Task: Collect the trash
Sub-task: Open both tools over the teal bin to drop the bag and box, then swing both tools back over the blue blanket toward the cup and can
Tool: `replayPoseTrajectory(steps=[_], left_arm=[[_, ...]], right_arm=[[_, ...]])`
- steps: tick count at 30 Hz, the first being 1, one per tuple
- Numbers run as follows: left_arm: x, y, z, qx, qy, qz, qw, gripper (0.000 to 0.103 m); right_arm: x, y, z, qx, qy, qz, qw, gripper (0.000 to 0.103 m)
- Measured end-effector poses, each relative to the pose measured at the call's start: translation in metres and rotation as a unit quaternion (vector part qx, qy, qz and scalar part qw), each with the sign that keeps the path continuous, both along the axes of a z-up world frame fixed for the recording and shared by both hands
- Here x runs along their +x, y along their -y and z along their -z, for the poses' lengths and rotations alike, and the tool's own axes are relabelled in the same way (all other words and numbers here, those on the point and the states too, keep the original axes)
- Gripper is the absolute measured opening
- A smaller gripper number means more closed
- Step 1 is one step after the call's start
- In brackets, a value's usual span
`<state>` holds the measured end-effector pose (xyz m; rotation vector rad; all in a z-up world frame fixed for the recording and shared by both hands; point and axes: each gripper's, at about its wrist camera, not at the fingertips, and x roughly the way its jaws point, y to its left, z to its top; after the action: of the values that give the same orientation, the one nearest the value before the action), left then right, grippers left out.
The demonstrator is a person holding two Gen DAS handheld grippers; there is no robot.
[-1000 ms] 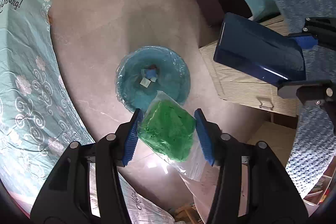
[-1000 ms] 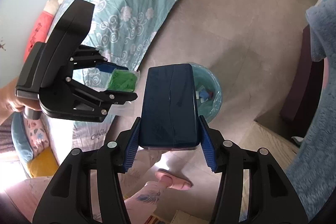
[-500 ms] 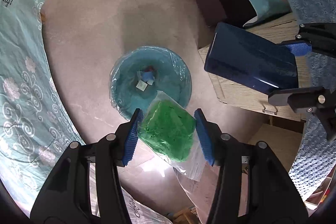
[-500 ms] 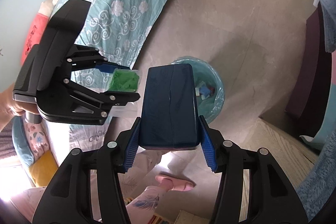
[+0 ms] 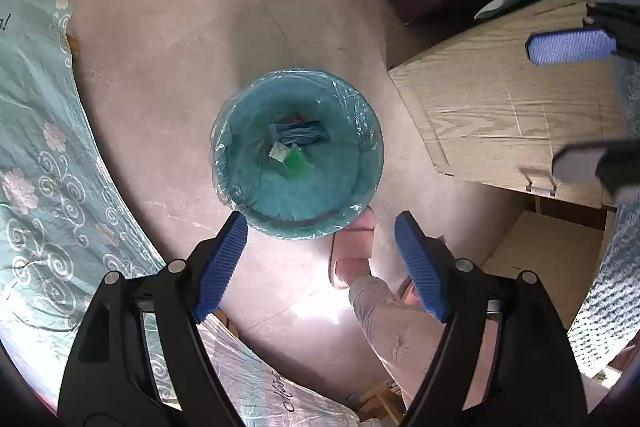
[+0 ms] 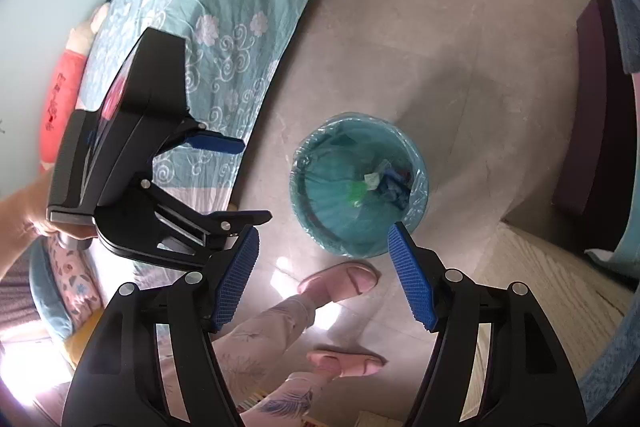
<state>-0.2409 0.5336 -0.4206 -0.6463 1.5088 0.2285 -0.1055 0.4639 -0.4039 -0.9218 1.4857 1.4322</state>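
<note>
A teal trash bin (image 5: 352, 163) lined with a clear bag stands on the floor; it also shows in the right wrist view (image 6: 320, 211). Inside lie the green bagged item (image 5: 297, 163), the dark blue packet (image 5: 304, 133) and small scraps; both show in the right wrist view too, green (image 6: 356, 193) and blue (image 6: 394, 185). My left gripper (image 5: 321, 261) is open and empty above the bin's near rim; it also shows in the right wrist view (image 6: 250, 181). My right gripper (image 6: 322, 275) is open and empty above the bin; it also shows at the left wrist view's right edge (image 5: 576, 107).
A bed with a teal flowered cover (image 5: 36, 163) runs along the left. A wooden bedside cabinet (image 5: 512, 115) stands right of the bin. The person's pink slippers (image 6: 340, 281) and leg are just in front of the bin. A dark bench (image 6: 588, 131) is at the right.
Both grippers have opened. The green bagged item and the dark blue packet have dropped from them into the bin.
</note>
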Motion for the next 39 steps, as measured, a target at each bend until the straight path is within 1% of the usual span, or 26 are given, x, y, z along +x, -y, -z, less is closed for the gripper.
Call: replayPoseTrajectory(steps=[3, 4, 6, 11, 12, 14, 15, 17, 18, 20, 21, 23, 24, 25, 27, 29, 32, 33, 35, 36, 39], left_arm=[[-0.003, 0.003, -0.005, 0.0, 0.002, -0.006, 1.0, 0.074], [-0.004, 0.004, -0.008, 0.005, 0.002, -0.008, 0.9999, 0.074], [-0.006, 0.008, -0.015, 0.028, -0.001, -0.008, 0.9996, 0.074], [-0.011, 0.013, -0.049, 0.052, 0.012, -0.011, 0.9985, 0.075], [-0.011, 0.014, -0.057, 0.061, 0.014, -0.008, 0.998, 0.075], [-0.011, 0.019, -0.075, 0.091, 0.007, -0.002, 0.9959, 0.08], [-0.01, 0.02, -0.082, 0.1, 0.005, -0.004, 0.995, 0.08], [-0.006, 0.024, -0.105, 0.109, 0.017, -0.006, 0.9938, 0.081], [-0.003, 0.027, -0.12, 0.122, 0.023, -0.001, 0.9923, 0.081], [0.004, 0.036, -0.146, 0.145, 0.035, 0.014, 0.9887, 0.089], [0.008, 0.041, -0.16, 0.156, 0.043, 0.02, 0.9867, 0.09], [0.017, 0.051, -0.185, 0.162, 0.062, 0.035, 0.9842, 0.093], [0.024, 0.058, -0.202, 0.172, 0.071, 0.046, 0.9815, 0.093], [0.029, 0.063, -0.212, 0.176, 0.08, 0.054, 0.9797, 0.093], [0.041, 0.073, -0.234, 0.176, 0.102, 0.07, 0.9765, 0.094], [0.056, 0.085, -0.254, 0.172, 0.123, 0.087, 0.9734, 0.095], [0.084, 0.11, -0.282, 0.172, 0.154, 0.129, 0.9643, 0.095], [0.098, 0.123, -0.294, 0.171, 0.169, 0.153, 0.9585, 0.095], [0.116, 0.142, -0.307, 0.172, 0.182, 0.183, 0.9508, 0.095], [0.128, 0.154, -0.314, 0.171, 0.193, 0.203, 0.9446, 0.096], [0.161, 0.188, -0.332, 0.172, 0.217, 0.255, 0.9266, 0.096]], right_arm=[[0.0, 0.003, -0.008, 0.003, 0.003, -0.003, 1.0, 0.068], [0.001, 0.006, -0.014, 0.006, 0.003, -0.002, 1.0, 0.068], [0.002, 0.01, -0.023, 0.015, 0.001, -0.001, 1.0, 0.068], [0.009, 0.023, -0.058, 0.036, 0.002, 0.008, 0.999, 0.068], [0.009, 0.024, -0.063, 0.039, 0.002, 0.008, 0.999, 0.068], [0.01, 0.031, -0.081, 0.051, 0.003, 0.006, 0.999, 0.068], [0.01, 0.033, -0.09, 0.058, 0.003, 0.005, 0.998, 0.068], [0.01, 0.041, -0.118, 0.08, 0.004, 0.001, 0.997, 0.068], [0.011, 0.044, -0.128, 0.088, 0.007, 0.001, 0.996, 0.071], [0.017, 0.055, -0.161, 0.113, 0.014, 0.01, 0.993, 0.073], [0.021, 0.061, -0.178, 0.126, 0.018, 0.016, 0.992, 0.075], [0.028, 0.073, -0.206, 0.145, 0.033, 0.03, 0.988, 0.08], [0.032, 0.079, -0.217, 0.154, 0.038, 0.036, 0.987, 0.081], [0.038, 0.091, -0.235, 0.17, 0.05, 0.046, 0.983, 0.081], [0.05, 0.112, -0.26, 0.187, 0.062, 0.068, 0.978, 0.085], [0.063, 0.133, -0.279, 0.196, 0.072, 0.094, 0.973, 0.085], [0.083, 0.176, -0.307, 0.21, 0.097, 0.141, 0.963, 0.085], [0.09, 0.19, -0.313, 0.213, 0.106, 0.157, 0.959, 0.085], [0.106, 0.227, -0.328, 0.213, 0.124, 0.197, 0.949, 0.085], [0.112, 0.241, -0.332, 0.213, 0.131, 0.211, 0.945, 0.085], [0.131, 0.298, -0.35, 0.214, 0.164, 0.259, 0.927, 0.085]])
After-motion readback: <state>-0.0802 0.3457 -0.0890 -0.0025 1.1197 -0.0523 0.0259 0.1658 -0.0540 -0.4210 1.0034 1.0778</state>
